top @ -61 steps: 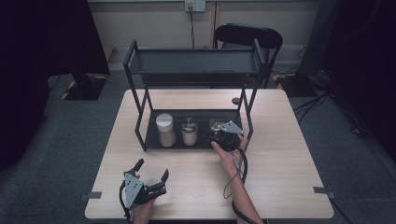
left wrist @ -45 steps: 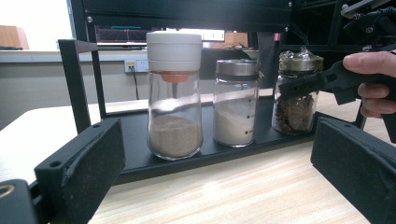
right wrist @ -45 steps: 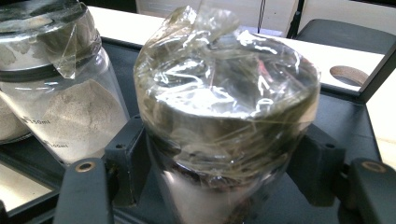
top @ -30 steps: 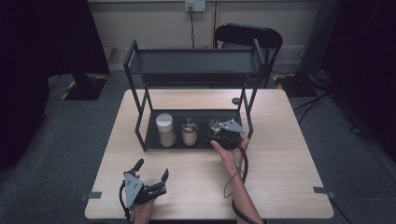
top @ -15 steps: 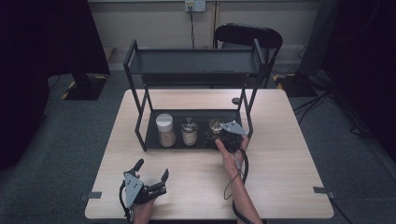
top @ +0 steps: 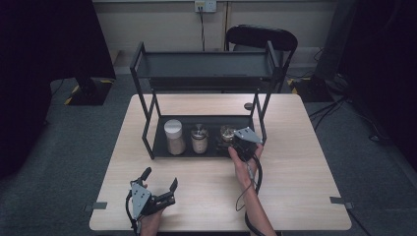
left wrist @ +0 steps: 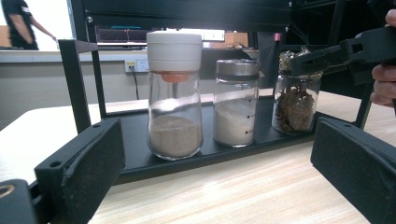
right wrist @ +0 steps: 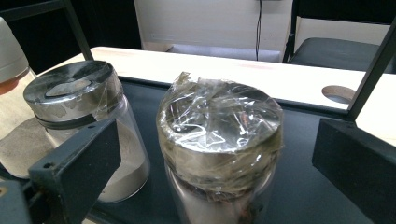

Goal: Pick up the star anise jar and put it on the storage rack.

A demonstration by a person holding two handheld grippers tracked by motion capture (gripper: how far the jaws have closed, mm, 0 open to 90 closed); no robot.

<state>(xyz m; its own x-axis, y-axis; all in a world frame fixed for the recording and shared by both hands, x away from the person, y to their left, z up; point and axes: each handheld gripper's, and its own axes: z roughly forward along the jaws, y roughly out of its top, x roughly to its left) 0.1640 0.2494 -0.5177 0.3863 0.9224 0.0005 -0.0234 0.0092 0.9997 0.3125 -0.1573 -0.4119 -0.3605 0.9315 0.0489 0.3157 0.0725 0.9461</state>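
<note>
Your high camera looks forward and down on the whole desk [top: 295, 147] from far off. Your left tool's camera sits low near the desk's 7 o'clock edge, facing the rack [left wrist: 84, 70]. Your right tool's camera peers closely down at the wrapped jar [right wrist: 219, 140]. All three see the jars.

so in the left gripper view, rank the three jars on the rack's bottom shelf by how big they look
1. white-capped jar, tallest and widest.
2. steel-lidded jar.
3. plastic-wrapped jar, with dark contents.
The last two look close; the wrapped one stands slightly farther off and the right tongs cover part of its top, so their order is unsure.
</note>
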